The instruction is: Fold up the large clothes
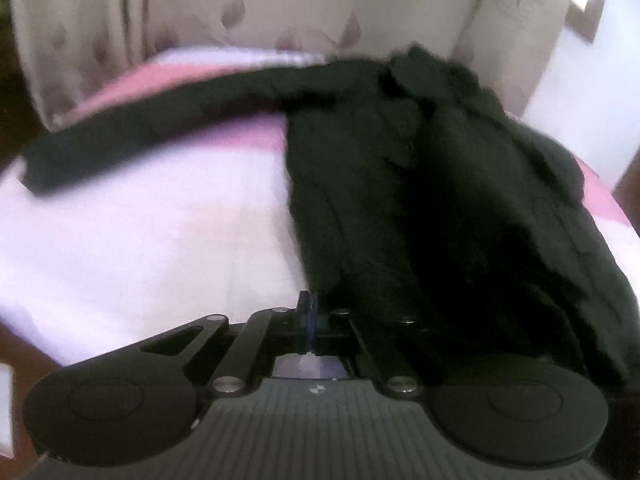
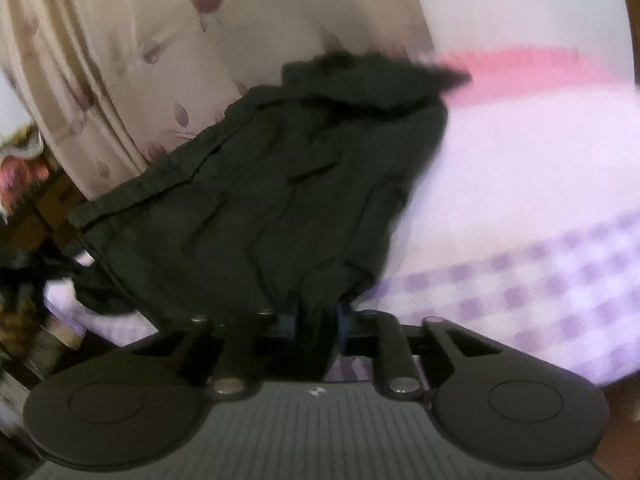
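Note:
A large black garment (image 1: 420, 184) lies on a bed with a pale lilac sheet (image 1: 140, 232). One long sleeve (image 1: 132, 136) stretches out to the left across the bed. My left gripper (image 1: 310, 312) is shut, with the garment's near hem edge right beside its fingers; whether cloth is pinched is not clear. In the right wrist view the same garment (image 2: 280, 184) lies bunched ahead, and my right gripper (image 2: 316, 320) is shut on a thick fold of its near edge.
A beige curtain with leaf prints (image 1: 248, 12) hangs behind the bed and shows in the right wrist view (image 2: 132, 64) too. A pink band (image 2: 520, 68) crosses the far sheet. Checked lilac bedding (image 2: 540, 288) lies at right. Dark clutter (image 2: 24, 288) sits off the bed's left.

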A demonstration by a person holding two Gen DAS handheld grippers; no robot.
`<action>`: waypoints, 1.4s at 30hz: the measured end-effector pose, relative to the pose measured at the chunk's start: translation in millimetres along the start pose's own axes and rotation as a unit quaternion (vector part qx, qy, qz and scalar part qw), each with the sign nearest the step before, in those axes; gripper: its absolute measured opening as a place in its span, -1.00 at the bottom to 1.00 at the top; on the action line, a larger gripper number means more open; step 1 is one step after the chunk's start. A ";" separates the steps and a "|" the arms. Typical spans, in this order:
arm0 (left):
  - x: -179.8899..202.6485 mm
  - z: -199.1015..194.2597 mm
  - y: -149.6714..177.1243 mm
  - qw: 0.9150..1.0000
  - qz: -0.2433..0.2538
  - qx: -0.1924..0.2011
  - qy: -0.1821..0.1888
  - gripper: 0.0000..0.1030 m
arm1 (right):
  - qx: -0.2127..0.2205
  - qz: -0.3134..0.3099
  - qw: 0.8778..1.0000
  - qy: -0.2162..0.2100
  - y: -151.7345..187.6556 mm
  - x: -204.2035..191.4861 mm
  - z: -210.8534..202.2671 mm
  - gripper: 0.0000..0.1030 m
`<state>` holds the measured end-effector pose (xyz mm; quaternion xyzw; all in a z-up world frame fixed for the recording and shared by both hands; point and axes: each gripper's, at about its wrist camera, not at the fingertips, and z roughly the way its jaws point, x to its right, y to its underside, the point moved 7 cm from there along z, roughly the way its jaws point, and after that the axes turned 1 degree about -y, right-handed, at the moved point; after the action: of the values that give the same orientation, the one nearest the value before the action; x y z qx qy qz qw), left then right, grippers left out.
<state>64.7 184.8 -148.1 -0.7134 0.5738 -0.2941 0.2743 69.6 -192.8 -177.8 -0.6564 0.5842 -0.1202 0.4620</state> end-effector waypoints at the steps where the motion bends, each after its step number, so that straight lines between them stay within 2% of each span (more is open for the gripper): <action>1: -2.6 -10.4 -4.3 1.000 -0.002 0.016 -0.006 -1.00 | 0.006 -0.026 0.999 0.019 -5.6 1.0 -8.9 -0.76; 4: -16.4 -41.3 -20.0 0.997 -0.011 0.059 -0.041 -1.00 | 0.009 -0.056 0.997 0.061 -20.4 14.9 -34.7 -0.88; 6: -28.2 -52.0 -21.9 0.996 -0.013 0.067 -0.060 -1.00 | 0.009 -0.073 0.991 0.109 -25.9 29.9 -52.1 -0.95; 8: -34.6 -54.6 -20.2 0.994 0.000 0.069 -0.085 -1.00 | 0.003 -0.069 0.988 0.135 -27.3 46.9 -64.8 -0.94; 9: -33.1 -52.9 -18.0 0.995 0.010 0.065 -0.079 -1.00 | 0.006 -0.057 0.988 0.146 -29.0 55.4 -69.8 -0.93; 10: -30.3 -50.0 -17.9 0.995 0.017 0.061 -0.074 -1.00 | 0.019 -0.043 0.987 0.151 -33.9 62.9 -75.8 -0.90; 12: -23.3 -44.9 -19.1 0.995 0.025 0.060 -0.073 -1.00 | 0.048 -0.036 0.991 0.117 -55.2 61.7 -81.9 -0.90; 13: -19.0 -42.3 -21.3 0.996 0.021 0.059 -0.061 -0.99 | 0.052 -0.046 0.992 0.103 -69.2 53.5 -78.8 -0.82; 14: -16.3 -42.5 -21.3 0.997 0.013 0.062 -0.044 -0.95 | 0.061 -0.069 0.991 0.094 -85.9 40.0 -72.4 -0.62; 15: -13.2 -42.4 -23.7 0.997 0.003 0.069 -0.030 -0.78 | 0.072 -0.094 0.989 0.084 -101.0 25.4 -64.0 -0.46; 16: -9.2 -41.8 -26.0 0.997 -0.005 0.077 -0.020 -0.55 | 0.082 -0.121 0.987 0.068 -118.5 7.8 -49.9 0.01; 17: -3.8 -40.4 -28.8 0.996 -0.010 0.085 -0.015 -0.41 | 0.086 -0.141 0.985 0.053 -131.7 -6.2 -35.0 0.61; 18: 1.6 -38.0 -32.1 0.996 -0.011 0.091 -0.010 -0.13 | 0.087 -0.162 0.982 0.040 -144.1 -20.0 -16.9 0.78; 19: 7.6 -36.9 -33.7 0.995 -0.012 0.099 -0.006 0.06 | 0.088 -0.191 0.977 0.031 -157.5 -37.7 6.6 0.84; 22: 18.7 -39.1 -36.1 0.992 0.000 0.129 -0.010 0.26 | 0.080 -0.280 0.956 0.028 -181.7 -83.6 77.7 0.83; 23: 23.0 -39.3 -35.8 0.991 0.008 0.134 -0.012 0.33 | 0.076 -0.302 0.950 0.034 -188.4 -95.2 105.8 0.82; 24: 25.6 -38.9 -36.0 0.990 0.012 0.138 -0.016 0.51 | 0.070 -0.318 0.945 0.038 -194.2 -103.5 131.5 0.82; 25: 25.3 -38.5 -36.1 0.990 0.010 0.141 -0.018 0.58 | 0.062 -0.330 0.941 0.043 -200.3 -111.9 160.0 0.82; 27: 24.9 -34.2 -35.9 0.990 0.002 0.140 -0.011 0.58 | 0.044 -0.350 0.934 0.050 -205.4 -121.0 204.9 0.81; 28: 21.5 -32.5 -34.2 0.991 0.000 0.136 -0.008 0.58 | 0.033 -0.372 0.926 0.062 -206.1 -127.2 231.8 0.81; 30: 12.1 -27.4 -32.7 0.992 -0.009 0.129 -0.013 0.58 | 0.020 -0.409 0.908 0.092 -207.1 -127.8 270.1 0.63; 31: 8.0 -23.8 -32.3 0.992 -0.013 0.123 -0.014 0.58 | 0.012 -0.438 0.892 0.112 -206.3 -129.4 292.5 0.33; 32: 3.7 -20.1 -31.3 0.993 -0.016 0.113 -0.015 0.58 | -0.001 -0.459 0.879 0.126 -205.8 -125.1 308.6 -0.26; 33: 0.1 -17.5 -30.5 0.994 -0.018 0.106 -0.018 0.58 | -0.022 -0.470 0.871 0.141 -205.9 -118.6 322.4 -0.59; 34: -3.1 -16.1 -30.0 0.994 -0.018 0.101 -0.022 0.58 | -0.040 -0.474 0.865 0.160 -207.8 -110.0 330.9 -0.78; 35: -7.9 -16.5 -29.0 0.994 -0.015 0.102 -0.026 0.58 | -0.032 -0.470 0.867 0.160 -212.4 -103.1 325.7 -0.81; 36: -11.8 -17.5 -27.6 0.994 -0.012 0.104 -0.030 0.59 | -0.009 -0.454 0.876 0.164 -224.0 -94.5 311.5 -0.83; 38: -17.8 -16.3 -24.9 0.994 -0.004 0.100 -0.042 0.62 | 0.035 -0.399 0.901 0.169 -250.3 -69.5 271.4 -0.85; 39: -20.6 -14.8 -23.5 0.994 -0.003 0.096 -0.046 0.63 | 0.056 -0.363 0.914 0.171 -263.6 -49.4 243.4 -0.85; 42: -26.5 -7.1 -19.4 0.996 -0.006 0.077 -0.051 0.63 | 0.102 -0.277 0.933 0.206 -293.6 22.2 165.3 -0.85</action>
<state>67.8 214.1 -132.0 -0.7073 0.5306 -0.3026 0.3559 383.8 -167.4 -56.9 -0.7026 0.4461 -0.4345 0.3444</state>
